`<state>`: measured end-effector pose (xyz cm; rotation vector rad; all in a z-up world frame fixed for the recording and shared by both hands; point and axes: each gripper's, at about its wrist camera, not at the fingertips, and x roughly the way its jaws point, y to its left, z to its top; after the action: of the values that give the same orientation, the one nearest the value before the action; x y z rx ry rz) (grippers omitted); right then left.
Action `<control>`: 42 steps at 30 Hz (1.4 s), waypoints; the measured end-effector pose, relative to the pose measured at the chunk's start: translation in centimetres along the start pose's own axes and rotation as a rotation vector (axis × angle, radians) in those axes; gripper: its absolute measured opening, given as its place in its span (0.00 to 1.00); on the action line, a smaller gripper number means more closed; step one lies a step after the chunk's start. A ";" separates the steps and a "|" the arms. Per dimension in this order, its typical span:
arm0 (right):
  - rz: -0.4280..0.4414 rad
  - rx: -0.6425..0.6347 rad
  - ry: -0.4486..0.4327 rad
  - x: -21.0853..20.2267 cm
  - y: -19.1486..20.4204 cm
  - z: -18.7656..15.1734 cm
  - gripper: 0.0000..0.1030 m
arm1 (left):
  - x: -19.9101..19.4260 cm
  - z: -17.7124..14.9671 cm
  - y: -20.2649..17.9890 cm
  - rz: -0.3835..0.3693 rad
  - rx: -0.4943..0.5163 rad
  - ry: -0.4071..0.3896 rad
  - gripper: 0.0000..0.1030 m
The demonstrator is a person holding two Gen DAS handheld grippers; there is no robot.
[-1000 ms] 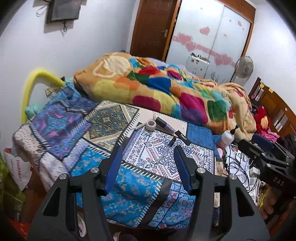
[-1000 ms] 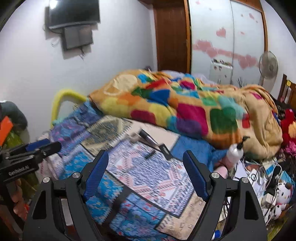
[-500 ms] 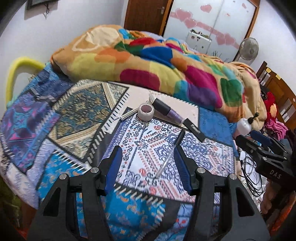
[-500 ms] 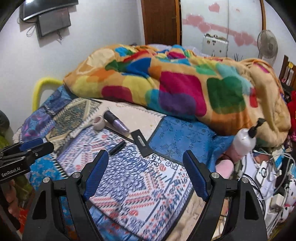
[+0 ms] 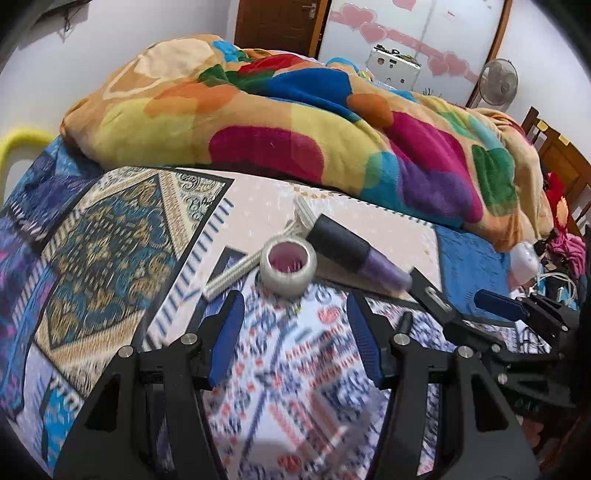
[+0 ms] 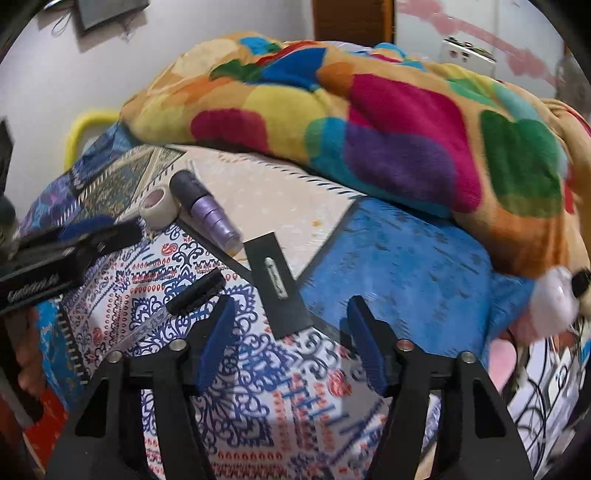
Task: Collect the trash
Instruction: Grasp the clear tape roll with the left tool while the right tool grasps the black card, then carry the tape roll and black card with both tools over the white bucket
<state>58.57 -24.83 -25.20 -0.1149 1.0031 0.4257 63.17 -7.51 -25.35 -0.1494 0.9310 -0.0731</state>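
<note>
Littering bedspread (image 5: 110,236): one tape roll (image 5: 288,266), one tube (image 5: 360,256).

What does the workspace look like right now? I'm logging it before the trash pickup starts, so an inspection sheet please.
Surface: patterned bedspread, blurred near the camera.
Job's things: tape roll, black-and-purple tube, flat black card, dark pen cap, all lying loose.
Clutter: colourful blanket heaped behind; pump bottle at the bed edge.
Grippers: left hand-held gripper open, empty; right hand-held gripper closing, nothing between.
Cables: tangle beside the bed.
Surroundings: fan, door.
</note>
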 end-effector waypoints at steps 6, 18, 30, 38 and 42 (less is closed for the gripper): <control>-0.014 -0.050 0.000 1.4 0.6 0.5 0.41 | 1.7 1.2 -0.1 0.003 0.034 -0.015 0.43; 0.001 0.020 0.005 1.0 0.2 1.0 0.12 | 0.4 1.0 0.3 -0.022 0.002 0.010 0.34; 0.015 -0.007 0.005 -1.3 0.6 -0.2 0.12 | -5.7 -1.6 0.6 -0.020 0.019 -0.014 0.34; 0.003 0.037 -0.011 -2.9 0.6 -0.9 0.12 | -7.5 -5.1 2.7 0.021 -0.041 0.038 0.34; 0.008 0.043 -0.026 -4.7 1.5 -1.1 0.12 | -9.2 -6.4 3.5 0.033 -0.069 0.035 0.34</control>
<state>54.99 -25.15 -21.73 -0.0661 0.9864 0.4120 52.50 -3.47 -22.39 -0.1973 0.9707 -0.0135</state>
